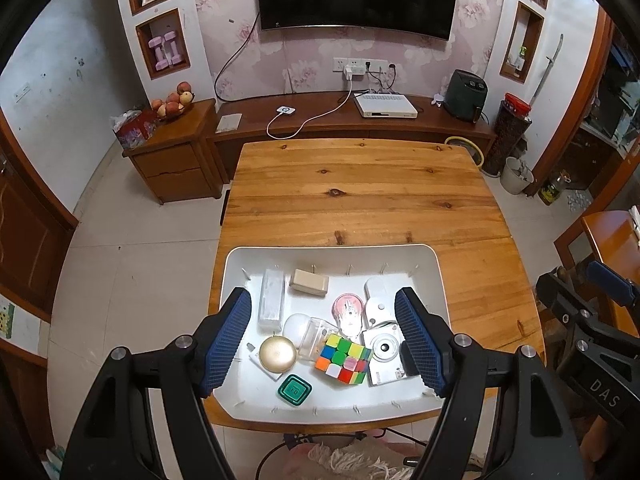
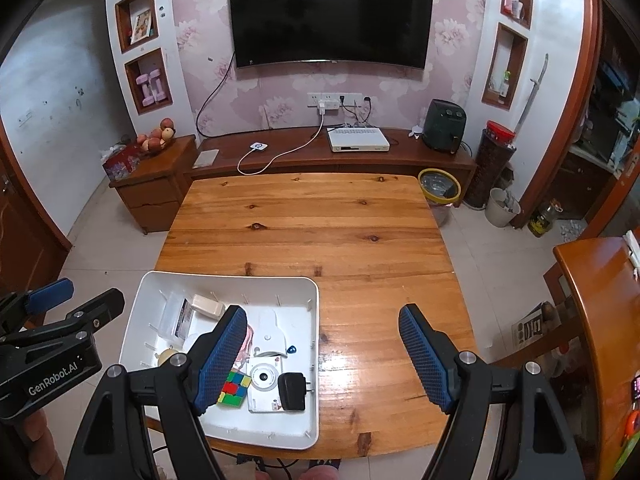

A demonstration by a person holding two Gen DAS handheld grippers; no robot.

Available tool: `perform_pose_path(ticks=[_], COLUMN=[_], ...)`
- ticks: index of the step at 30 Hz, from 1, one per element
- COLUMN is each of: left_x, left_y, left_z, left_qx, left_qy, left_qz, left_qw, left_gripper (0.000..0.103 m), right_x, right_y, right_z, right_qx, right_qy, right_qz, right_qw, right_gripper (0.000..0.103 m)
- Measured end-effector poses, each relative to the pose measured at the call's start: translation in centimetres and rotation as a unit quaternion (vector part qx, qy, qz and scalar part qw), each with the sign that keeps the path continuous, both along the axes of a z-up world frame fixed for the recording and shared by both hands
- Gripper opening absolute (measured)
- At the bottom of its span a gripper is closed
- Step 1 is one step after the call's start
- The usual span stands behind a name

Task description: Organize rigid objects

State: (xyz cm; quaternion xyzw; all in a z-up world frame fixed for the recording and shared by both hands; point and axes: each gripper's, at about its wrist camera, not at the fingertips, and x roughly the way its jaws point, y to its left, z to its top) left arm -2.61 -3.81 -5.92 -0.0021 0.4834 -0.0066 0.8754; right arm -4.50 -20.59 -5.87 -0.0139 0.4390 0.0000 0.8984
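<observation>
A white tray sits at the near edge of the wooden table. In it lie a colour cube, a white camera, a gold round case, a green box, a beige block, a clear box and several other small items. My left gripper hovers open above the tray, holding nothing. My right gripper is open and empty over the tray's right rim. From that side the camera, a black adapter and the cube show.
The far half of the table is bare wood. Behind it stands a low TV cabinet with a white box and cables. A yellow-rimmed bin is on the floor at the right, and another wooden table stands at the right edge.
</observation>
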Motion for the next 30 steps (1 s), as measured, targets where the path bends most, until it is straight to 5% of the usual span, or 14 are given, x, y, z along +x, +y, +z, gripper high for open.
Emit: perform_pose_path(ticks=[30], left_x=[-0.4], left_y=[-0.36], left_z=[-0.58], left_qx=[0.007], left_qy=[0.01], left_qz=[-0.005], left_qw=[0.9999], left_gripper=[0.077], right_x=[-0.39], right_y=[-0.38], right_z=[0.04], right_qx=[0.002], right_qy=[0.0], right_qz=[-0.002], right_qw=[1.0], right_gripper=[0.079])
